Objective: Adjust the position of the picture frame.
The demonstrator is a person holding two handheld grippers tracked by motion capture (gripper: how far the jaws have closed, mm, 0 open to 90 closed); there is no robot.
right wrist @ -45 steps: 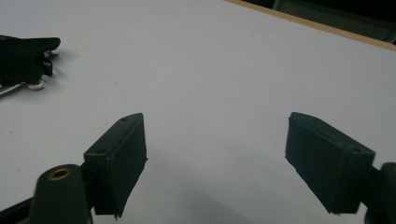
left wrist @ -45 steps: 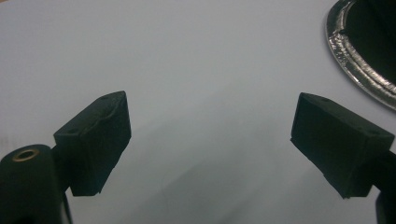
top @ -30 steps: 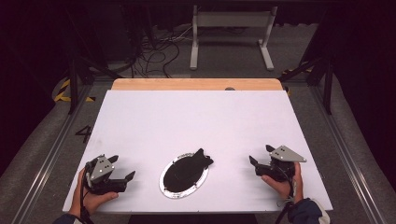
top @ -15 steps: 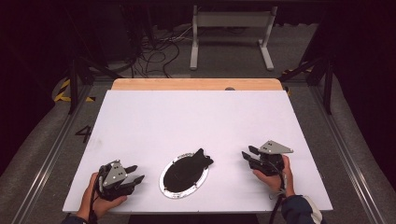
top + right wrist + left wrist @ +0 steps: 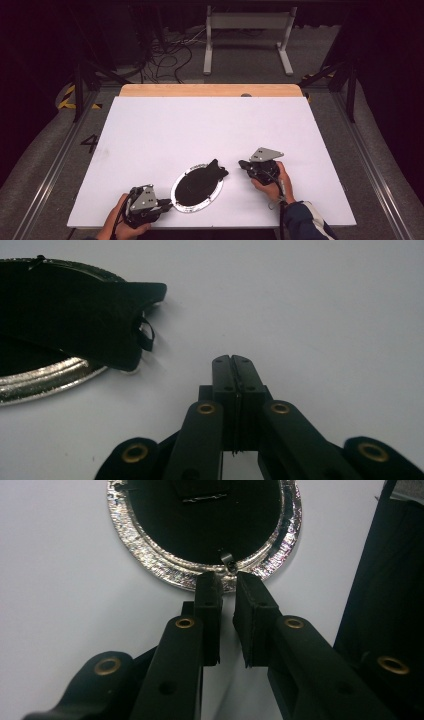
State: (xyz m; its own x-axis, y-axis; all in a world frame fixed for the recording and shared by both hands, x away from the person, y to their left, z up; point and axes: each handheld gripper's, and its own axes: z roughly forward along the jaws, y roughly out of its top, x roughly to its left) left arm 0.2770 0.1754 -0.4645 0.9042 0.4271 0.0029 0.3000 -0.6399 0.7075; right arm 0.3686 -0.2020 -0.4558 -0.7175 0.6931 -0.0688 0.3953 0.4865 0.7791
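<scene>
A black cloth piece [image 5: 200, 182] lies on a silver oval plate [image 5: 181, 205] near the table's front edge. My left gripper [image 5: 167, 204] sits at the plate's lower-left rim. In the left gripper view its jaws [image 5: 224, 582] have just been closing and stand a narrow gap apart at the rim [image 5: 150, 560], with nothing pinched between them. A small loop of the cloth [image 5: 200, 520] lies just beyond the tips. My right gripper [image 5: 242, 164] rests to the right of the cloth's pointed end [image 5: 75, 315]. Its jaws [image 5: 232, 360] have just closed and meet, shut on nothing.
The white table top [image 5: 200, 125] stretches bare behind the plate, with a wooden strip [image 5: 210, 90] along its far edge. Beyond it are floor cables and a white metal frame [image 5: 247, 30]. A hand holds each gripper at the front edge.
Both hands slid inward toward the plate, the left to its rim, the right toward the cloth's tip. Both pairs of jaws went from wide apart to closed or nearly closed.
</scene>
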